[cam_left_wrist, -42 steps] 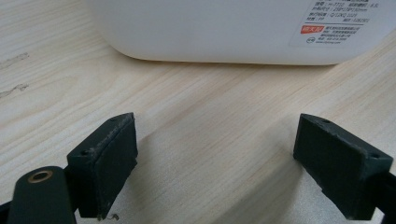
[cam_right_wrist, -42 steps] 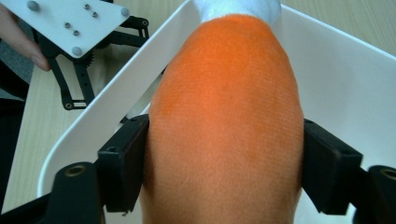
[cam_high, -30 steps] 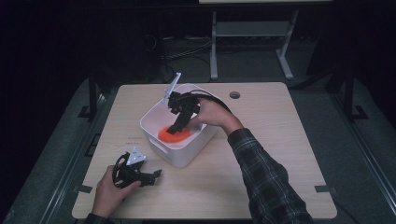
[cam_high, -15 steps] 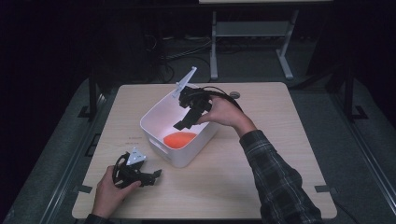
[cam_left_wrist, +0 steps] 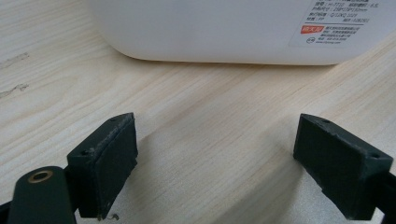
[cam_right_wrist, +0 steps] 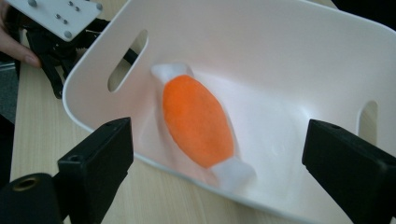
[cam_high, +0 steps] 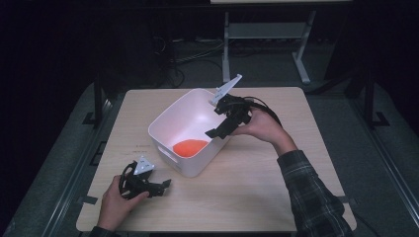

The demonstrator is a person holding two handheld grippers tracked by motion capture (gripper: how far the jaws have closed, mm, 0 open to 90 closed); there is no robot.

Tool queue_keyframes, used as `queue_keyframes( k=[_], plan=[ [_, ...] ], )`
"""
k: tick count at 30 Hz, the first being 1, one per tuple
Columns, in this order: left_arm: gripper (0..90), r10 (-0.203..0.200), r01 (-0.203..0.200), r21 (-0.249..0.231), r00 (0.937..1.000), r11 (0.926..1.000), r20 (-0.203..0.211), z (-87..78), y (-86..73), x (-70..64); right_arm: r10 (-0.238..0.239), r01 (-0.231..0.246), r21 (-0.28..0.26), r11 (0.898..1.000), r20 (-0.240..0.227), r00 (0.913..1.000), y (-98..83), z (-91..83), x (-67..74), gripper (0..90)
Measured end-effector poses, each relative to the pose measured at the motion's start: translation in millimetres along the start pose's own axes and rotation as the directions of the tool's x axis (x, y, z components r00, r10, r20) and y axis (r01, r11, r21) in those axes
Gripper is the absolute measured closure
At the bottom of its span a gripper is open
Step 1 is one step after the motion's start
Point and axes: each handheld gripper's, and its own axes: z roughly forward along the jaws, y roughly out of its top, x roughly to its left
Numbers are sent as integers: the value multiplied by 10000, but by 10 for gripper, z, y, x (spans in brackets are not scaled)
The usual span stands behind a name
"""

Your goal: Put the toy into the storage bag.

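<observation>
- Candy-shaped orange toy [cam_high: 190,147] lies in the white bin [cam_high: 168,123], mid-worktop [cam_high: 257,197].
- Right tongs [cam_high: 217,132], jaws just spread (nothing between them), hang above the bin's right rim.
- Left tongs [cam_high: 160,186], released, rest near-left.
- Risk: the trailing cable could snag the rim and tip the bin.

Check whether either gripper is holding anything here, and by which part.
Nothing is held. The right gripper is open above the white bin's rim, with the orange plush candy lying loose inside. The left gripper rests open on the table.

A white bin [cam_high: 184,165] sits on the wooden table [cam_high: 276,197].
</observation>
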Motion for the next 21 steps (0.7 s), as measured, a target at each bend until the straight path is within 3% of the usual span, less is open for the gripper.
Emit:
queue_keyframes(
  k=[14,21],
  plan=[
    [126,4,-4,5,10000,10000,-9,-1,0,-1,929,-887,-516,9947,855,9920,-520,-275,26,79],
    [126,7,-7,8,10000,10000,-9,-1,0,0,1586,-1502,-701,9862,1359,9780,-853,-330,85,78]
  ],
)
